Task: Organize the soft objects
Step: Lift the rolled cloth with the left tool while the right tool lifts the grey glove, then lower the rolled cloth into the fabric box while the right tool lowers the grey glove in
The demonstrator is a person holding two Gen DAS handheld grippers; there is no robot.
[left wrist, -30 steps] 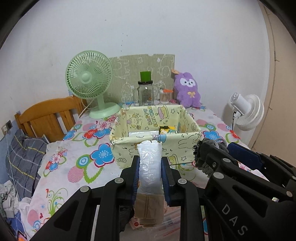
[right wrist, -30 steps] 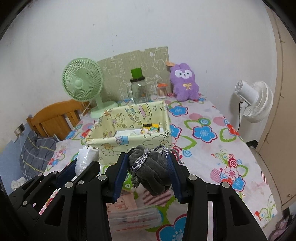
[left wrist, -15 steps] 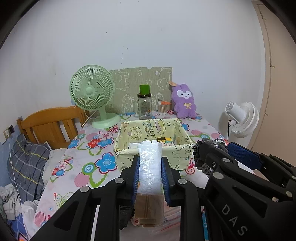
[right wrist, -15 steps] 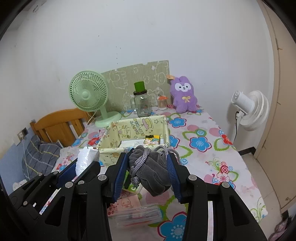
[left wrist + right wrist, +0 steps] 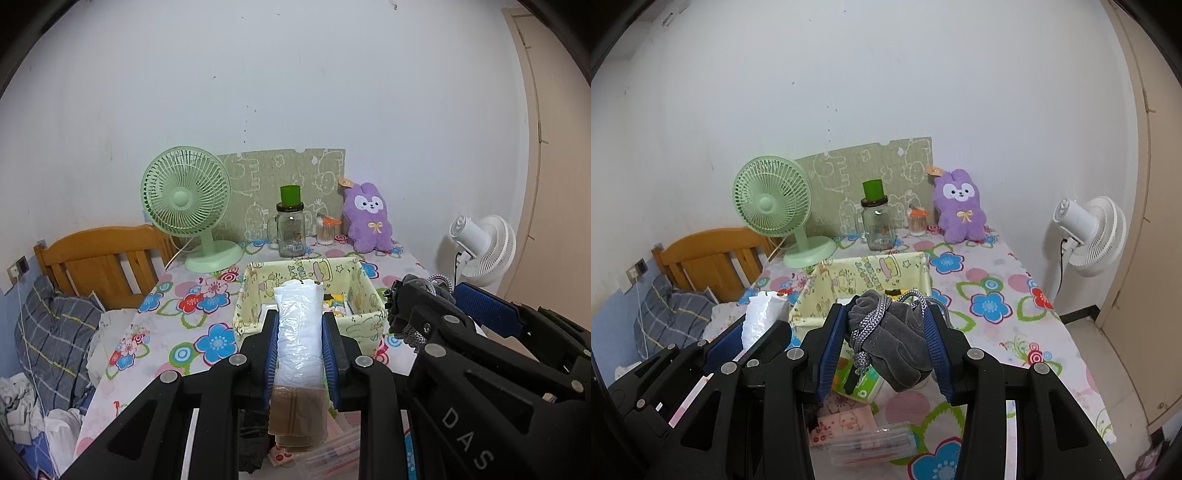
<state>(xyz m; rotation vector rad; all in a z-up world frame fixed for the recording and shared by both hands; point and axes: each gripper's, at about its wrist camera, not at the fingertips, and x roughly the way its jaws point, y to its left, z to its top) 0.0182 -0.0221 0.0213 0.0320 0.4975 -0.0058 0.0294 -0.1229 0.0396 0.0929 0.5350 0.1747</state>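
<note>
Plastic-wrapped packet point(image 5: 299, 332), white above and tan at its lower end, clamped upright between the blue pads of the left gripper point(image 5: 300, 328), jaws narrowed onto it, held above the near edge of the tabletop point(image 5: 993, 280). Grey velvet pouch point(image 5: 897, 339) with a braided grey cord point(image 5: 866, 332) pinched in the right gripper point(image 5: 886, 332), jaws closed on its bunched body, just beside the left gripper and at about the same height. Yellow fabric box point(image 5: 306, 291) with cartoon prints seen just beyond both grippers on the flowered cloth, open on top, some small things inside, too hidden to tell apart. Below the grippers, lying on the cloth: a clear pencil case point(image 5: 871, 445), a pink printed card point(image 5: 842, 424) and a green-and-white pack point(image 5: 858, 382). At the far wall, a green fan point(image 5: 188, 203), a glass jar point(image 5: 290, 232) topped by a green cup, a purple plush rabbit point(image 5: 367, 218). White fan point(image 5: 1089, 230) off the right edge, wooden headboard point(image 5: 103, 258) to the left.
</note>
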